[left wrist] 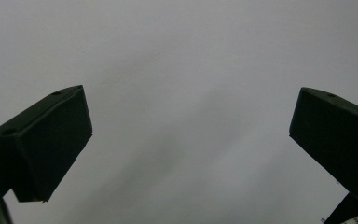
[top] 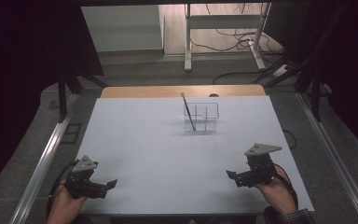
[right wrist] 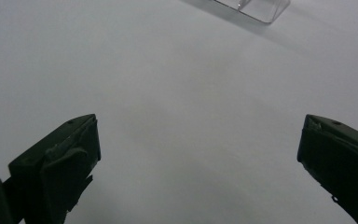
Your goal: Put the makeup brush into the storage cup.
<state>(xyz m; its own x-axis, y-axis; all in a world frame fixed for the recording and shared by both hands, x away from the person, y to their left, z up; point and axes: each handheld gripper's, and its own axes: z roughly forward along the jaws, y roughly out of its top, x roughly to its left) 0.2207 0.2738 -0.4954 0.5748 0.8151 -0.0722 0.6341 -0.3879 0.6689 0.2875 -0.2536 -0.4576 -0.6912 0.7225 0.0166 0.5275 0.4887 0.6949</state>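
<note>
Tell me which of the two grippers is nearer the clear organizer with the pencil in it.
The right gripper. It sits closer to the clear organizer, whose corner shows in its own view; the left gripper lies farther off at the table's other near corner.

A: What do the person's two grippers look like?

B: Both the left gripper (top: 112,183) and right gripper (top: 231,174) are black and chunky, each with a grey three-cornered plate on top and a dark cable trailing off. Blocky jaw tips with small screw holes. There's a checked sleeve cuff (top: 292,217) on the right.
</note>
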